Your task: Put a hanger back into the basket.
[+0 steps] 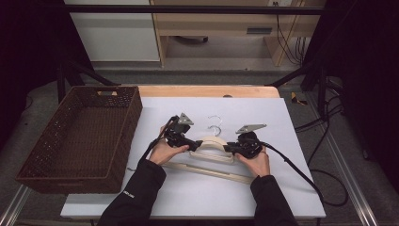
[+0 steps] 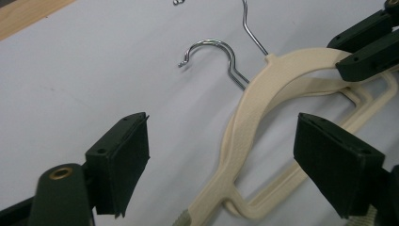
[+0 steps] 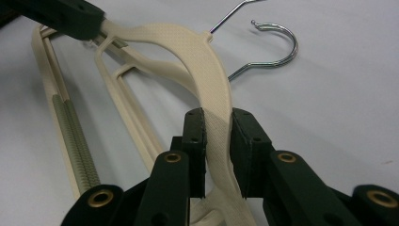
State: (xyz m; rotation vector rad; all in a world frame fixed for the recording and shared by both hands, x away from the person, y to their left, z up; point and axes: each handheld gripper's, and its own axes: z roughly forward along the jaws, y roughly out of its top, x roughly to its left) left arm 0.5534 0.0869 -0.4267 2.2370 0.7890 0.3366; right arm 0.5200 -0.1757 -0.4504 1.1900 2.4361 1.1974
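Gripping the hanger (image 3: 207,66), right tool (image 3: 217,141) clamped; left tool (image 2: 221,155) straddling it.

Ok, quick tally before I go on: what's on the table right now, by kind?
Cream hangers: 2, stacked, going by the two metal hooks
Brown basket: 1
Grippers: 2, the left gripper and the right gripper
Total: 5
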